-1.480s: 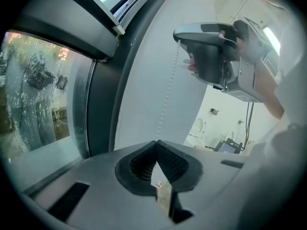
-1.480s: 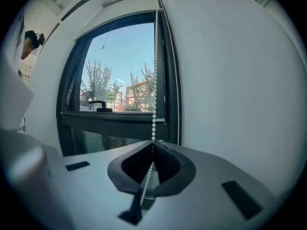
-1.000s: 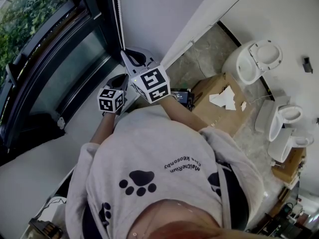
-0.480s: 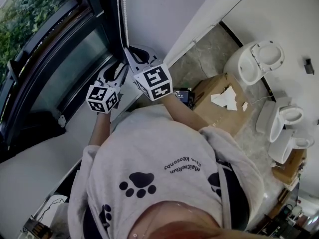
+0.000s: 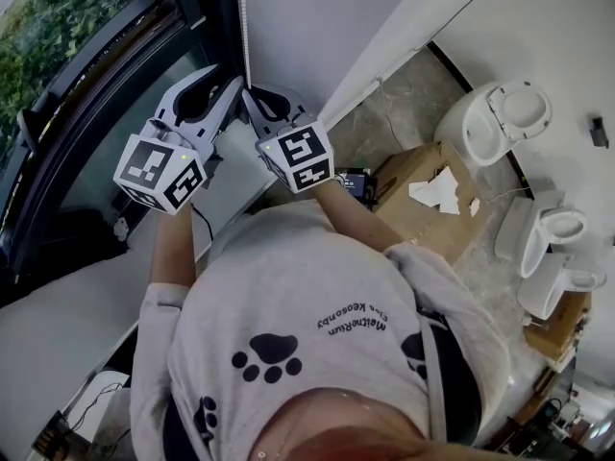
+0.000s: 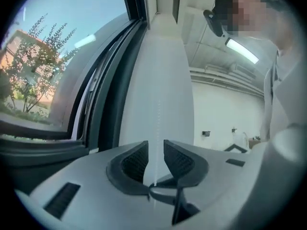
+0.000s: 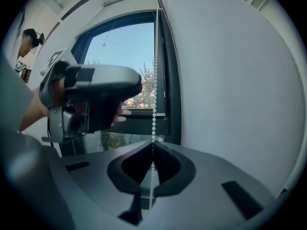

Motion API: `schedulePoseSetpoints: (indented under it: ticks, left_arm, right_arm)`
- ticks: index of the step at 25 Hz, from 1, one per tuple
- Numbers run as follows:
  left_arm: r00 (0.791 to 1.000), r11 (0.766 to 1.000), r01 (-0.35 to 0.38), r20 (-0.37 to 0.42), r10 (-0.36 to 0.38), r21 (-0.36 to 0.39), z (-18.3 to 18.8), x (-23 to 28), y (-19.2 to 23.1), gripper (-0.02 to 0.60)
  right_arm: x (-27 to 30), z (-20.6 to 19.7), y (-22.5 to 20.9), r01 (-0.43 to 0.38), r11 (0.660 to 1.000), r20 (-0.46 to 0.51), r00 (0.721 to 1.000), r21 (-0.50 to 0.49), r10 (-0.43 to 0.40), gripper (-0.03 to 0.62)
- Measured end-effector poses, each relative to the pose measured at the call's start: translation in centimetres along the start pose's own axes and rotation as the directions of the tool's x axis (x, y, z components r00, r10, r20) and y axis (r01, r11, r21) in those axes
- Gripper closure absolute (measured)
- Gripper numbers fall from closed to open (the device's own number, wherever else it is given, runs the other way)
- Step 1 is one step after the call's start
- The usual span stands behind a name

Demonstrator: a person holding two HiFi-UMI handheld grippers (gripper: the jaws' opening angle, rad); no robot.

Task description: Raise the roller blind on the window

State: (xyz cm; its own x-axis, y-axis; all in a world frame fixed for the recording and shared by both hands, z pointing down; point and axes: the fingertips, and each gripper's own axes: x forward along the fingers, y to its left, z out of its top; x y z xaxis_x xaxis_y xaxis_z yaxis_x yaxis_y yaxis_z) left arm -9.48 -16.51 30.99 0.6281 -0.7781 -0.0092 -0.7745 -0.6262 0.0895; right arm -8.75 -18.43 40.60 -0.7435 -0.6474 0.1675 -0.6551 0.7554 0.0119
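Head view has both grippers raised to the chain (image 5: 246, 27), a white bead cord hanging down the side of the window (image 5: 96, 94), where the dark frame meets the white wall (image 5: 317, 17). The right gripper (image 5: 248, 95) sits on the chain with its tips at the cord. The left gripper (image 5: 222, 78) is just left of the chain and a little higher along it, its tips angled in toward the cord and close beside the right one.

Right gripper view shows that claw closed on the chain. The two tips meet on the cord, the beads run straight up from the pinch along the frame, and a short length hangs below the pinch between the jaw bodies. The left gripper, held in a hand (image 7: 112, 115), fills the space just left of the chain there.

Left gripper view shows that claw's jaws apart, with the chain running straight up through the gap. A sliver of the wall shows on either side of the cord, so the pads are not pressing on it. These jaws have just been closing around the chain. Above them the cord climbs in front of the white wall, right of the frame.

The blind itself cannot be made out in any view.
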Motion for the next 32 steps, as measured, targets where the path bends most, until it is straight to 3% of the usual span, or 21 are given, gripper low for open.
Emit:
schedulePoseSetpoints:
  ticks: [5,11,13,18,23,32]
  left_arm:
    - [0.999,0.997,0.023,0.02,-0.024,0.068,4.3,1.7,-0.8,0.482]
    - [1.0,0.992,0.019,0.019,-0.022,0.121,6.5,3.3,-0.8,0.505]
    - [1.0,0.992,0.026,0.007,-0.027,0.126,6.5,3.6,-0.9,0.557]
    - [0.999,0.996,0.044,0.016,-0.045,0.078,6.4,3.6,-1.0,0.571]
    - [0.999,0.996,0.032,-0.028,-0.029,0.078,3.9,3.5,-0.8,0.571]
    - [0.996,1.0,0.007,-0.083,-0.007,-0.007,-1.6,3.0,0.0,0.572]
  right_arm:
    - [0.0,-0.1,0.1,0.001,1.0,0.001,1.0,-0.002,-0.001,0.585]
    - [0.0,-0.2,0.1,0.004,1.0,0.005,1.0,-0.001,-0.004,0.585]
    - [0.0,0.0,0.1,0.006,1.0,0.009,1.0,-0.003,-0.006,0.585]
    - [0.1,-0.4,0.0,0.008,1.0,-0.004,1.0,0.003,-0.008,0.585]
    - [0.8,-2.4,0.4,-0.009,1.0,-0.055,0.998,0.014,0.01,0.585]
    - [1.3,-7.7,1.0,-0.011,1.0,-0.158,0.987,0.019,0.014,0.585]
